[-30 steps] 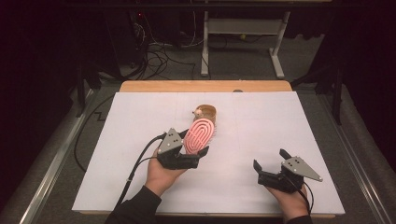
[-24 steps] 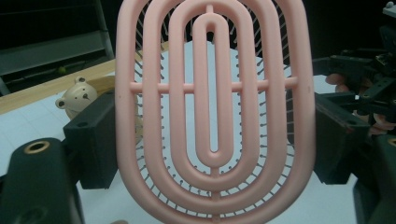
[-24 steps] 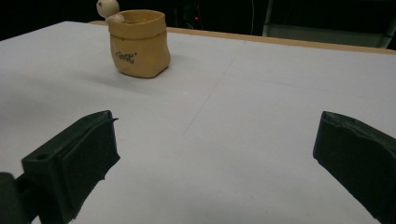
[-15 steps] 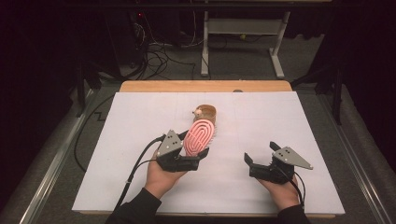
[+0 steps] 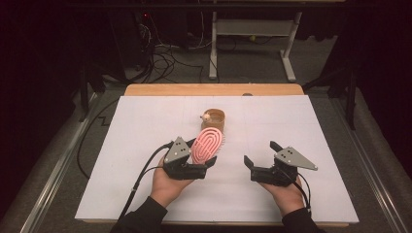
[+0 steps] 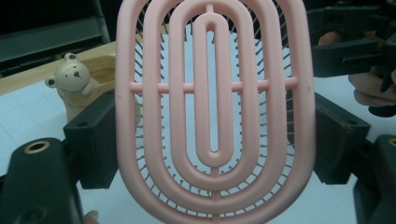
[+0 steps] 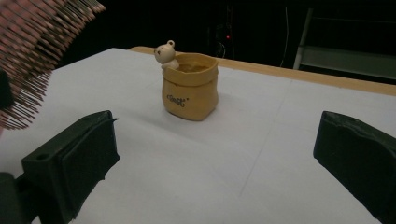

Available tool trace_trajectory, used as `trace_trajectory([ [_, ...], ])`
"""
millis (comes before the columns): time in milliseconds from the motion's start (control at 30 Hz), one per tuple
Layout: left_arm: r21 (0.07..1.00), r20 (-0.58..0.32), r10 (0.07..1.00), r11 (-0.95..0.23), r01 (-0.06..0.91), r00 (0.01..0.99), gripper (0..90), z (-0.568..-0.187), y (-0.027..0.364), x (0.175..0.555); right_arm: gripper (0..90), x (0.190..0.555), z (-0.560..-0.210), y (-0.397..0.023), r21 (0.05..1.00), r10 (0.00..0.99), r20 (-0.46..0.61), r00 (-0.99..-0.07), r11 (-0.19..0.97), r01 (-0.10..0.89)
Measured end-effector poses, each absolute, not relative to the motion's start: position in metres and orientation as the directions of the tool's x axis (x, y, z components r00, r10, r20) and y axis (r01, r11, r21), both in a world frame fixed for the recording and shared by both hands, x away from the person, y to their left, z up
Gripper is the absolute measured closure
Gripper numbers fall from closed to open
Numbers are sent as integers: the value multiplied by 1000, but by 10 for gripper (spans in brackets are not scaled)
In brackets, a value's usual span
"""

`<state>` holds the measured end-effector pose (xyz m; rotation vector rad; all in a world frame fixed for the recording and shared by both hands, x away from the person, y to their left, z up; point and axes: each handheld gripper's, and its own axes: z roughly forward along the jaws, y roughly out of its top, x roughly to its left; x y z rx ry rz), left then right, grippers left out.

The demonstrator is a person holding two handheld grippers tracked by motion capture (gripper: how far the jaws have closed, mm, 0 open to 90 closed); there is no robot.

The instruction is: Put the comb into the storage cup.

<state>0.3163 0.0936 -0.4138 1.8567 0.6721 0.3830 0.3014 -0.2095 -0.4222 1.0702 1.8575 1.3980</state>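
A pink oval hairbrush is held up off the table, my left gripper shut on it. In the left gripper view the brush's ringed back faces the camera, a black jaw pressing each side. Its bristles show at the top left of the right gripper view. A small yellow pot with a bear figure on its rim stands on the white table beyond the brush. My right gripper hovers open to the right of the brush, nothing between its jaws, pointing toward the pot.
The white table cover ends in a wooden strip at the far edge. Cables and a white metal stand lie on the dark floor behind. Metal rails run along both sides of the table.
My right gripper has moved left and up, closer to the brush. The left gripper and the brush have stayed where they were.
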Motion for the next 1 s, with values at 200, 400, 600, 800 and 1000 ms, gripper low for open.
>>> trace_trajectory([
  [200, 930, -52, 610, -259, 261, 791, 181, -413, 95, 316, 2, 302, -414, -201, 960, 851, 18, -525, 133, 248],
  [400, 929, -40, 617, -266, 256, 786, 181, -415, 93, 315, 2, 302, -405, -193, 959, 838, 34, -544, 125, 253],
  [600, 930, -25, 617, -275, 245, 787, 181, -415, 89, 312, 2, 301, -398, -182, 962, 825, 42, -564, 119, 246],
  [800, 932, -8, 618, -281, 230, 786, 181, -413, 85, 308, 2, 298, -388, -171, 966, 805, 58, -591, 104, 237],
  [1000, 933, 16, 617, -293, 211, 787, 181, -413, 78, 303, 2, 297, -378, -160, 968, 785, 74, -615, 91, 233],
])
